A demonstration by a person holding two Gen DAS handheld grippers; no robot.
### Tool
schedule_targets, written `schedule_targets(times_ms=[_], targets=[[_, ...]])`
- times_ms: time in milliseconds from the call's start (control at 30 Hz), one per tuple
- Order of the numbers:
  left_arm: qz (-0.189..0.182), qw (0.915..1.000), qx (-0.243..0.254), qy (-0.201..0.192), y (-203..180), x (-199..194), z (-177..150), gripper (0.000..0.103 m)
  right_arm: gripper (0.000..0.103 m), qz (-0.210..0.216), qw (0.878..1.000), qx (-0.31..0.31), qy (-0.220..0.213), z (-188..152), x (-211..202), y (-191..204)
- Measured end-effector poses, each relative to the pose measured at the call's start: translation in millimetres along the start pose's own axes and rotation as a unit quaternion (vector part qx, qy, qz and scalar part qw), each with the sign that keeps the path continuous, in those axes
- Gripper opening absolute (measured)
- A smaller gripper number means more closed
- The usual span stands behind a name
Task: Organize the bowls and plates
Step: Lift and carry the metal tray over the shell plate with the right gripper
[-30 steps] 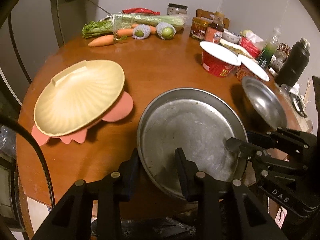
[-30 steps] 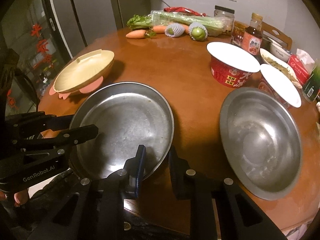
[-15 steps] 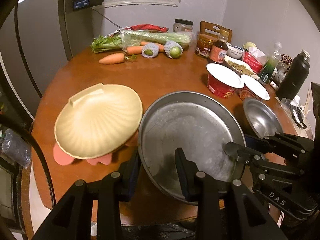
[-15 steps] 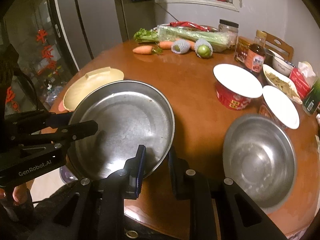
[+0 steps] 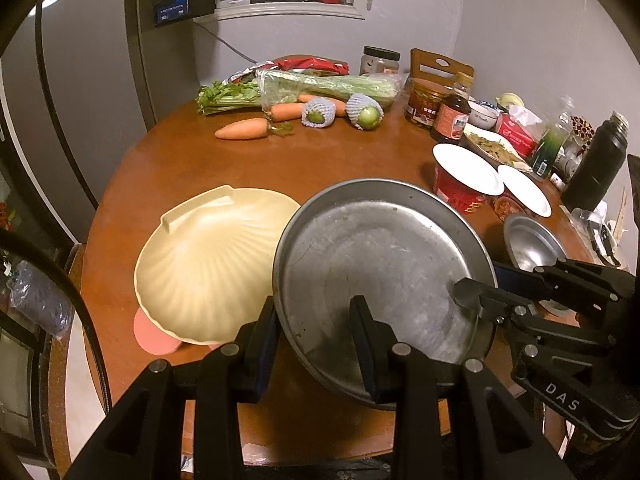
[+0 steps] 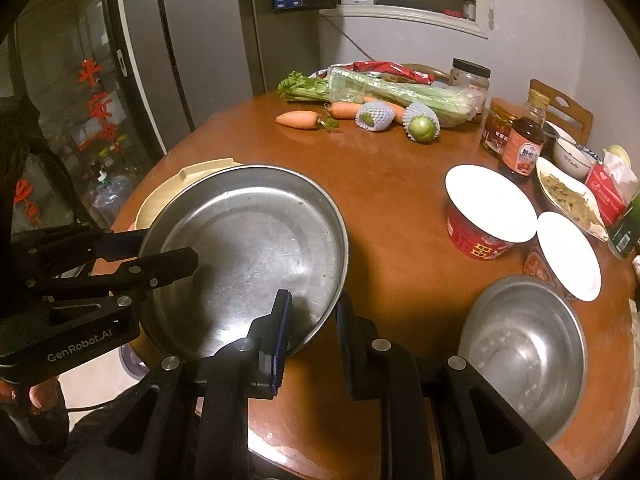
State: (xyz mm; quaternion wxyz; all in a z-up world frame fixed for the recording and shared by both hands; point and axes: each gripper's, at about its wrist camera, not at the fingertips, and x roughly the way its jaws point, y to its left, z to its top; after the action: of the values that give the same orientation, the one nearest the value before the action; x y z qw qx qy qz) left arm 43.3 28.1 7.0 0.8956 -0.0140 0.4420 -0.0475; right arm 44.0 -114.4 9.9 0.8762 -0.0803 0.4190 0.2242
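Observation:
Both grippers hold one round steel plate by its rim, lifted above the table. My left gripper is shut on its near edge. My right gripper is shut on its right edge; the plate shows in the right wrist view too. The plate overlaps the right side of a cream shell-shaped plate, which lies on a pink plate. A steel bowl sits on the table at the right.
Round brown table. Two red cups with white lids stand near the bowl. Carrots, wrapped fruit and celery lie at the back. Jars, bottles, a food dish and a black flask crowd the right edge.
The steel plate has been lifted off the table in both grippers and carried left, so that it now overlaps the shell plate. The table looks farther below.

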Motion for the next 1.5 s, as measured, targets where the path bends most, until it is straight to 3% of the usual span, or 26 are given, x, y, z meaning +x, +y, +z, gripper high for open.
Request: schedule_targets(times_ms=[1067,1500], targets=[[0.068,0.9942,-0.084,0.006,85.3,6.4,10.3,0.035,0.023,0.055,0.996,-0.074,0.004,66.7,55.9,60.8],[0.074,0.9932,-0.087,0.023,93.2,29.5,13.1,0.035,0.023,0.045,0.996,-0.074,0.027,72.7,87.1,64.7]])
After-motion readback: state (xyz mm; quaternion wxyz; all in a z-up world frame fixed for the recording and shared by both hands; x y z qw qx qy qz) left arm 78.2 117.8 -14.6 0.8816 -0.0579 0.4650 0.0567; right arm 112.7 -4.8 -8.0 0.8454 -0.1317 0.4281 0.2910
